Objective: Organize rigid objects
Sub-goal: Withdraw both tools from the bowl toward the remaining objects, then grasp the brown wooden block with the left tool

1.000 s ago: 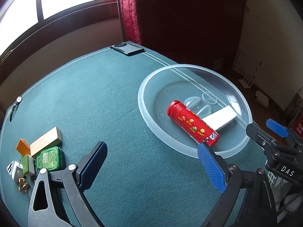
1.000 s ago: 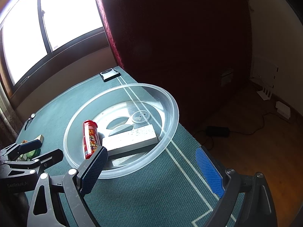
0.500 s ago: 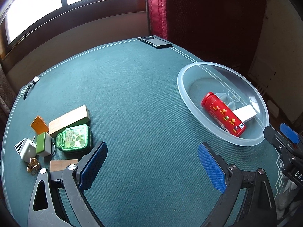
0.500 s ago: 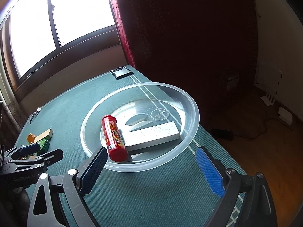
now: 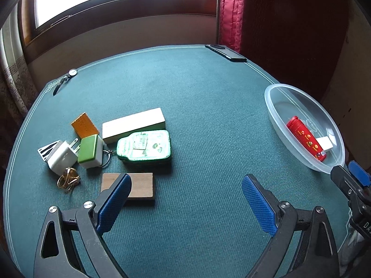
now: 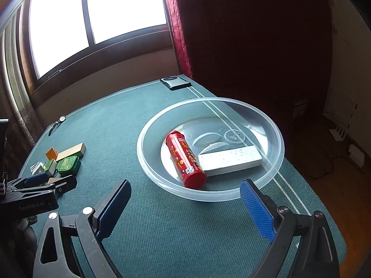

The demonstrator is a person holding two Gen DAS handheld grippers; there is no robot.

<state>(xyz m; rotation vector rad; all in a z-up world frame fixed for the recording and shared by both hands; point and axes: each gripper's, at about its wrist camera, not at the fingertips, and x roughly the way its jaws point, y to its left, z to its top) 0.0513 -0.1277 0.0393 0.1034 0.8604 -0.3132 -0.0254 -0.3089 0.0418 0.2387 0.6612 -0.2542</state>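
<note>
Rigid objects half-sorted on green felt table (image 5: 208,106): red cylindrical canister (image 6: 185,159) and white rectangular block (image 6: 229,159) already lie in clear plastic bowl (image 6: 276,139) at table's right end. Left behind, clustered near left edge: pale wooden block (image 5: 133,125), green tin (image 5: 145,147), orange tile (image 5: 84,125), white plug (image 5: 61,156), green-topped cube (image 5: 90,151), brown wooden slab (image 5: 139,185). Left gripper (image 5: 185,199) hangs above slab, jaws wide, empty. Right gripper (image 6: 185,202) waits near bowl, likewise spread, holding nothing.

red canister (image 6: 186,159), white block (image 6: 229,160) in clear bowl (image 6: 148,136)
</note>
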